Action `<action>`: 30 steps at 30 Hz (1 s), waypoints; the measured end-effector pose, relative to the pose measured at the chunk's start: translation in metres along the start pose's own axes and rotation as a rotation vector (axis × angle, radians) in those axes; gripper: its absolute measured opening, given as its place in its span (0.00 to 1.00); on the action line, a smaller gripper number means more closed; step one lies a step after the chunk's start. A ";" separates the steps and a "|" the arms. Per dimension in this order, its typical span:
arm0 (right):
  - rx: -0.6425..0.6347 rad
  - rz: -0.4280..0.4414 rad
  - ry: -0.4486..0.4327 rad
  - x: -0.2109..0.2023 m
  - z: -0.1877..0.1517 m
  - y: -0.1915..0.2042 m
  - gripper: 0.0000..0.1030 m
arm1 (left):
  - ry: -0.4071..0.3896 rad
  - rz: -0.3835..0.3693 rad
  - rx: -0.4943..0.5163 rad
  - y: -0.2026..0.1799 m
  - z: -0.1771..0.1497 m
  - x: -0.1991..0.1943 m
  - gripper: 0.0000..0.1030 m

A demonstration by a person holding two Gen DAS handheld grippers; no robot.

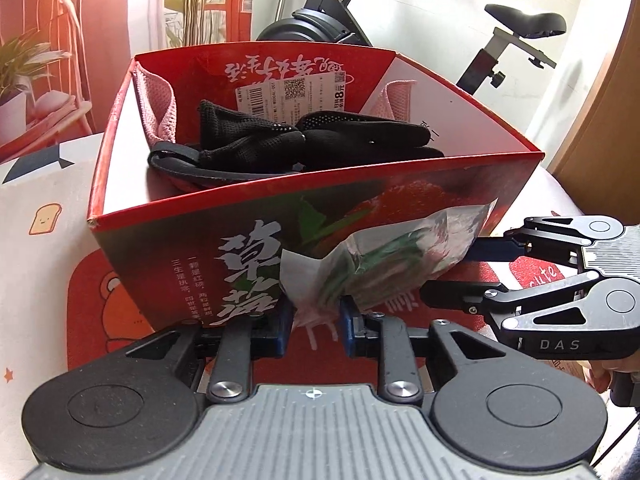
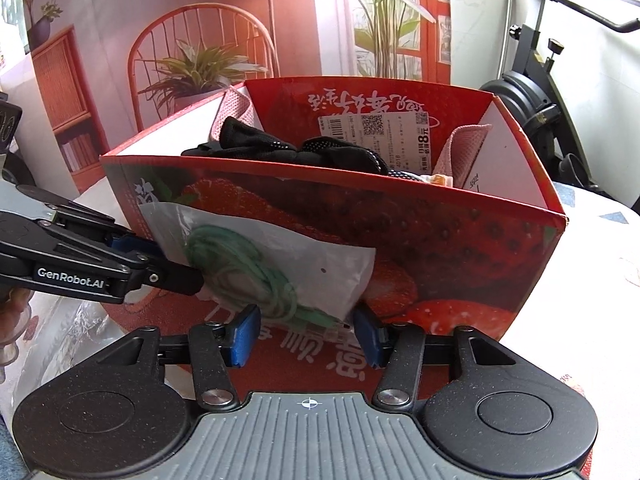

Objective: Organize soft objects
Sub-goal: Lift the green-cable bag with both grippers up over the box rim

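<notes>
While both claws pinch cord bag (image 2: 280, 264), box (image 1: 168, 240) behind.

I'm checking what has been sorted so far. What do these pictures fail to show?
- Floor of the red box: hidden in both wrist views by its front wall and the black gloves.
- Contents of the clear bag: a green cord shows, the rest is blurred by plastic glare.
- Pink mesh cloth: mostly covered by the gloves.
- Small pale item: right wrist view only, too small to identify.
</notes>
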State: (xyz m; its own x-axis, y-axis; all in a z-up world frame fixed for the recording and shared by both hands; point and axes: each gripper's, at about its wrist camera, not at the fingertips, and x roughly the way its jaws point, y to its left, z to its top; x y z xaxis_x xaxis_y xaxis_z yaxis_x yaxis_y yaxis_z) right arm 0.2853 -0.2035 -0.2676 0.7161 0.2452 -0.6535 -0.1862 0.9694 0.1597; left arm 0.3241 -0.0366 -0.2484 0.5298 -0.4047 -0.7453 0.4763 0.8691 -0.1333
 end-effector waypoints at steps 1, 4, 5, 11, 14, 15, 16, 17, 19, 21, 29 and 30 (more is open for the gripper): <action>0.004 0.000 -0.001 0.000 0.000 0.000 0.44 | -0.002 0.002 0.003 -0.001 -0.001 0.000 0.25; 0.034 0.012 -0.013 -0.004 0.000 -0.002 0.40 | 0.000 -0.002 0.007 -0.002 -0.002 -0.002 0.16; 0.039 0.017 -0.017 -0.005 0.001 -0.002 0.39 | -0.003 -0.005 0.008 -0.003 -0.002 -0.003 0.16; 0.034 0.013 -0.050 -0.019 0.003 0.003 0.33 | -0.039 -0.016 -0.011 -0.003 -0.003 -0.016 0.16; 0.032 0.011 -0.077 -0.029 0.006 0.006 0.31 | -0.064 -0.036 -0.015 -0.004 -0.002 -0.027 0.16; 0.032 0.014 -0.089 -0.033 0.008 0.007 0.31 | -0.075 -0.041 -0.015 -0.005 -0.002 -0.031 0.16; 0.030 0.016 -0.100 -0.038 0.009 0.008 0.31 | -0.086 -0.043 -0.015 -0.006 -0.001 -0.035 0.16; 0.026 0.017 -0.112 -0.042 0.011 0.009 0.31 | -0.099 -0.048 -0.015 -0.007 -0.001 -0.040 0.16; 0.016 0.020 -0.137 -0.052 0.015 0.012 0.31 | -0.125 -0.056 -0.015 -0.009 0.001 -0.050 0.16; 0.006 0.027 -0.159 -0.061 0.019 0.015 0.31 | -0.153 -0.063 -0.018 -0.010 0.003 -0.059 0.16; -0.075 0.018 -0.144 -0.065 0.039 0.033 0.23 | -0.218 -0.056 0.045 -0.023 0.018 -0.075 0.16; -0.083 0.016 -0.124 -0.058 0.040 0.034 0.22 | -0.202 -0.052 0.024 -0.020 0.019 -0.070 0.16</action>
State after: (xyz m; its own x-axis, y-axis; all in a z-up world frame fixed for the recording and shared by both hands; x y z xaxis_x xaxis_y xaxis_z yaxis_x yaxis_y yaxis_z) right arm 0.2638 -0.1847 -0.1949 0.7892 0.2645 -0.5543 -0.2496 0.9627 0.1040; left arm 0.2908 -0.0306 -0.1813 0.6332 -0.4995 -0.5913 0.5218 0.8397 -0.1506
